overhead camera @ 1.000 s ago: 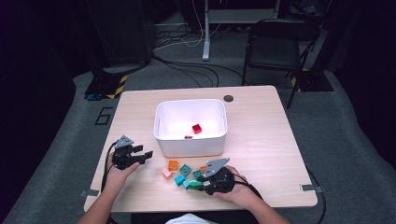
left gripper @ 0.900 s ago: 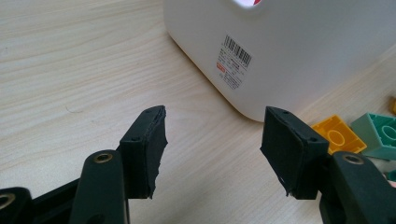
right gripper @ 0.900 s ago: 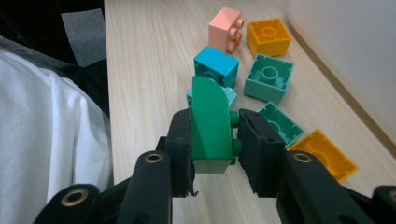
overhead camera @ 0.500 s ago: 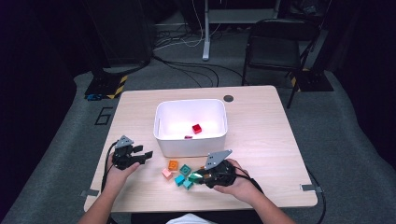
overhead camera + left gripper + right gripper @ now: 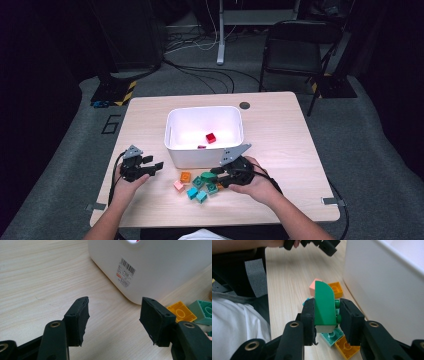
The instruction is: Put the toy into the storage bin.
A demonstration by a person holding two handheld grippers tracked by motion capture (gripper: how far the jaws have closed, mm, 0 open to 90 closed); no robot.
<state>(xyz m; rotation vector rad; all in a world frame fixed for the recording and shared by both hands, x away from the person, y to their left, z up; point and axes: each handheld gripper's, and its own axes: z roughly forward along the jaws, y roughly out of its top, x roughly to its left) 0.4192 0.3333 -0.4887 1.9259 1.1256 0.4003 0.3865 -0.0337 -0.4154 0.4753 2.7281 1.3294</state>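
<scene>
The right gripper has its jaws clamped on a green curved brick, gripped by its flat sides, just above the loose bricks by the white bin, likely for dropping inside. Its near wall stands close; open desk lies beyond. The left gripper rests apart, jaws wide and empty

In the high view, your bin sits at the centre of the desk, with two small blocks inside it. The loose blocks lie just below it in the frame. Your left claw is at the lower left, your right claw lower centre, holding a curved block just above the loose blocks. A chair stands at the upper right, behind the desk.
</scene>
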